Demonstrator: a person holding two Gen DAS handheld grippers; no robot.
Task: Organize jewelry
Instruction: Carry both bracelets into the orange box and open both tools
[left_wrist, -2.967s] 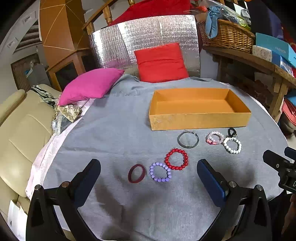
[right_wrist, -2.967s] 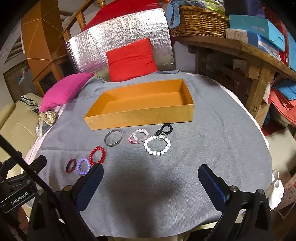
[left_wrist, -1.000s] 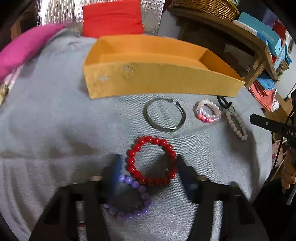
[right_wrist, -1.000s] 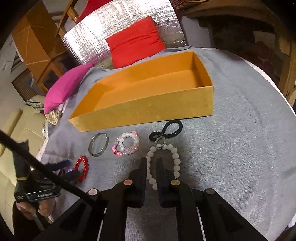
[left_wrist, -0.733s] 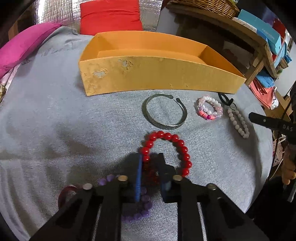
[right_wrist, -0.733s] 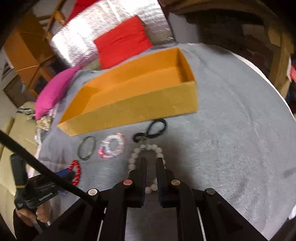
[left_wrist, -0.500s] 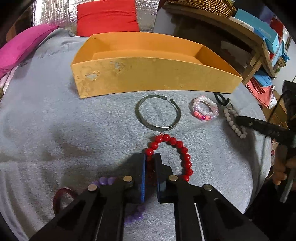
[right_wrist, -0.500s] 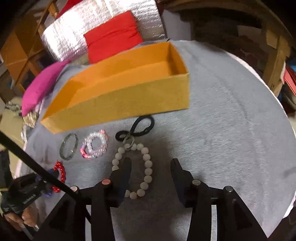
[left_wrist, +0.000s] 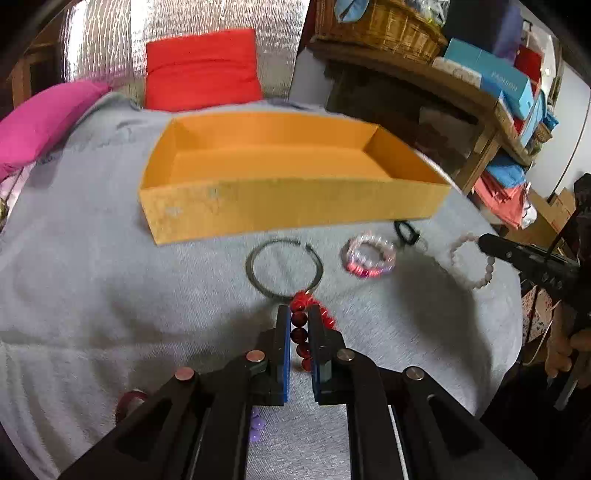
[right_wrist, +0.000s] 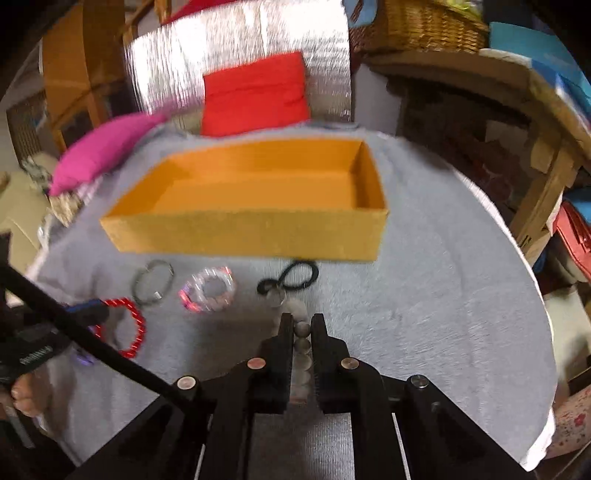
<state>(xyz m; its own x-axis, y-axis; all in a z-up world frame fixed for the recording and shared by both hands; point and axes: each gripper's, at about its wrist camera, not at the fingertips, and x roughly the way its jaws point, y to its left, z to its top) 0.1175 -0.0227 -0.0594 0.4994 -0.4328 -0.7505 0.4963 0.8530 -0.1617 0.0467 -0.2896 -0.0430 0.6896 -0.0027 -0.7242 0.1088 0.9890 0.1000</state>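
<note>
While both grippers sat low over the grey tabletop (left_wrist: 92, 295), left gripper (left_wrist: 298, 332) had its fingers clamped on the red bead bracelet (left_wrist: 299, 334); right gripper (right_wrist: 303, 343) had its fingers clamped on the white bead bracelet (right_wrist: 303, 345). Beyond lay the metal bangle (left_wrist: 284, 267) and pink bracelet (left_wrist: 369, 256). Farthest stood the orange box (left_wrist: 288, 206), nothing visible inside.

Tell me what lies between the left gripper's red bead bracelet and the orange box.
In the left wrist view, the open metal bangle lies on the grey cloth between the red bead bracelet and the orange box.
</note>
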